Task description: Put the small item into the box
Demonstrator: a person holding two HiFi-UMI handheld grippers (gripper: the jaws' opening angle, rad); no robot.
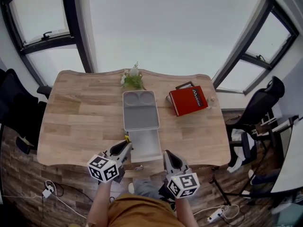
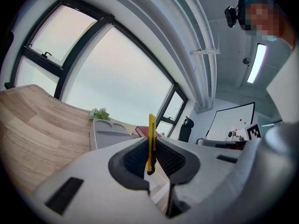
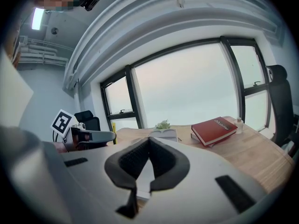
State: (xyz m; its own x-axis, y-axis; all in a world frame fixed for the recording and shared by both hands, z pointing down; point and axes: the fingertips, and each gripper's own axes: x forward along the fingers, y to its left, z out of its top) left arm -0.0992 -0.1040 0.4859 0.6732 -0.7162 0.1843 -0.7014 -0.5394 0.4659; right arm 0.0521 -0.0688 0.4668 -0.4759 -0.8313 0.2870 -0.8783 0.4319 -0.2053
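A thin yellow item [image 2: 151,141], shaped like a small utility knife, stands upright between the jaws of my left gripper [image 2: 150,148], which is shut on it. In the head view the left gripper [image 1: 125,148] hovers at the table's near edge, with the yellow item [image 1: 127,138] just left of the open grey box [image 1: 147,145]. The box's lid [image 1: 140,111] lies flat behind it. My right gripper [image 1: 167,156] sits right of the box at the same edge. Its jaws [image 3: 149,148] are shut with nothing between them.
A red book [image 1: 189,100] lies on the wooden table [image 1: 80,117] to the right of the lid. A small green plant [image 1: 133,79] stands at the far edge. Black office chairs flank the table on both sides. Cables and a power strip lie on the floor.
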